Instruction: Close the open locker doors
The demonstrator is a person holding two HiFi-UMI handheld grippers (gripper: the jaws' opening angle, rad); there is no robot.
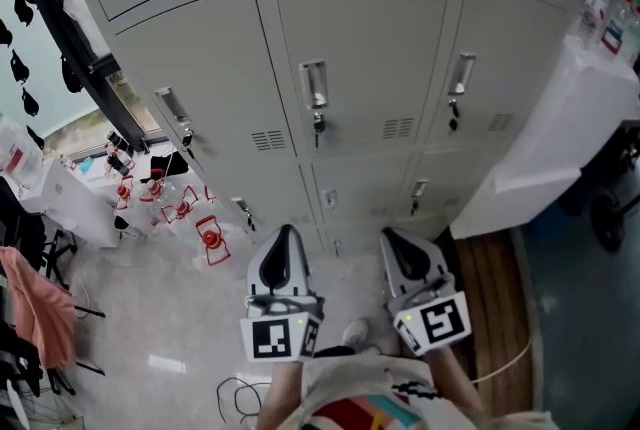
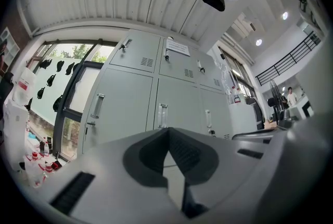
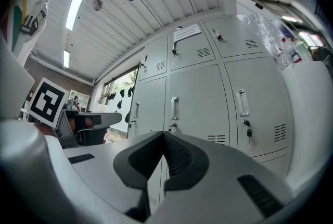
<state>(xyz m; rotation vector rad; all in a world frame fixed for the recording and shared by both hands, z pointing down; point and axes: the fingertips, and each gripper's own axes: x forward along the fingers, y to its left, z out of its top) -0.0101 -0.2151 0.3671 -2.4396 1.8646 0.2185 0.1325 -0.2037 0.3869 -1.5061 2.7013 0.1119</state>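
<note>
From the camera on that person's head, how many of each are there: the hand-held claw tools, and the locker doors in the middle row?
grippers: 2, the left gripper and the right gripper
middle-row locker doors: 3
total: 5

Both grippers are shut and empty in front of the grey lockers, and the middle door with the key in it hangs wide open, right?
Not quite: the head view shows the middle door with the key closed, flush with its neighbours. The left gripper and right gripper are shut and empty.
</note>
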